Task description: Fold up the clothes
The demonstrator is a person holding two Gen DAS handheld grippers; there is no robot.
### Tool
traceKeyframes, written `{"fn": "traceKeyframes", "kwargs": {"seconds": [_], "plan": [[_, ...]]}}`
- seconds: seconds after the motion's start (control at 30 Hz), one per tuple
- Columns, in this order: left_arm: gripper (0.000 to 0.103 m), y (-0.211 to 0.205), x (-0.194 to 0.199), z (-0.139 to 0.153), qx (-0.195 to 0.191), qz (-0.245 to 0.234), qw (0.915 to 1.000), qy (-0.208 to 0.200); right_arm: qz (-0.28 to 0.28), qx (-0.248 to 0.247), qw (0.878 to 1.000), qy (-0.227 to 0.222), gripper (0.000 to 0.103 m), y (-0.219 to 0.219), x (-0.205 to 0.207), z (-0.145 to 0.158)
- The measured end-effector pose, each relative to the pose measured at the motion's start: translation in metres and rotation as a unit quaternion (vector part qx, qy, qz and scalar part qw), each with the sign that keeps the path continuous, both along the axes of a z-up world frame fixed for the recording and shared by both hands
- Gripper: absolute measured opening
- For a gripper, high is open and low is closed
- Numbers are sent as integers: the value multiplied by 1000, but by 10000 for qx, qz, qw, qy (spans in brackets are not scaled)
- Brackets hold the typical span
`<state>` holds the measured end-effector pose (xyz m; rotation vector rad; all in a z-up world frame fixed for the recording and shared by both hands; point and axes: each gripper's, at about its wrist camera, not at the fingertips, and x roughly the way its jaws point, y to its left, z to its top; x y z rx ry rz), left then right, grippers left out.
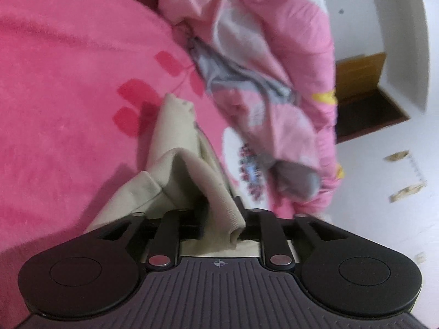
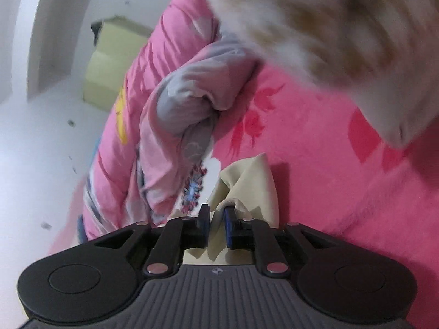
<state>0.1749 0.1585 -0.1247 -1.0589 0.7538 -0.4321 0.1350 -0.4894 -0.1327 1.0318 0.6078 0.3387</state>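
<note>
With the cream cotton garment (image 1: 175, 170) draped loosely between the parted pads of the left claw (image 1: 219, 219) and the narrowly gapped right claw (image 2: 216, 219), above the pink fleece bed (image 1: 68, 82), it could slip and bunch.

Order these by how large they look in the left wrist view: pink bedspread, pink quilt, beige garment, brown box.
1. pink bedspread
2. pink quilt
3. beige garment, enlarged by nearness to the camera
4. brown box, farther away
</note>
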Motion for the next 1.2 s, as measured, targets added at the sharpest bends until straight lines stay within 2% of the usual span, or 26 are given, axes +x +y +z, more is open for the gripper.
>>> {"fn": "traceKeyframes", "kwargs": {"seconds": [0.03,0.07,0.1,0.17,0.23,0.3,0.43,0.6,0.7,0.77,0.87,0.97,1.07,1.2], "plan": [[49,3,-4,3,-83,112,9998,-112,-58,47,9999,-90,21,0,-4,2],[54,7,-7,6,-166,224,9994,-223,-117,95,9997,-180,34,-1,-8,3],[59,10,-10,10,-230,319,9987,-320,-175,142,9994,-270,42,-1,-12,5],[61,14,-15,17,-250,432,9978,-435,-305,188,9983,-463,53,-4,-19,13],[61,14,-21,25,-65,528,9974,-492,-428,217,9970,-599,58,-8,-24,23],[61,8,-26,35,461,648,9951,-584,-510,168,9961,-701,59,-10,-29,33],[61,-8,-37,48,1399,799,9847,-669,-453,-165,9951,-863,59,1,-42,48],[61,-27,-44,48,2083,797,9732,-561,-379,-954,9927,-626,60,27,-51,52],[61,-42,-42,51,2847,809,9535,-566,-290,-1503,9870,-483,60,46,-54,55],[61,-50,-40,52,3275,774,9396,-632,-239,-1962,9791,-473,60,61,-57,61],[61,-53,-37,45,3493,727,9314,-726,-230,-2684,9622,-400,60,80,-60,72],[61,-51,-34,38,3457,638,9333,-739,-182,-3250,9451,-296,60,96,-60,79],[61,-52,-33,36,3554,569,9297,-776,-200,-3616,9319,-184,59,110,-57,79],[61,-51,-34,35,3655,567,9257,-794,-265,-3826,9235,6,59,122,-49,76]]}}
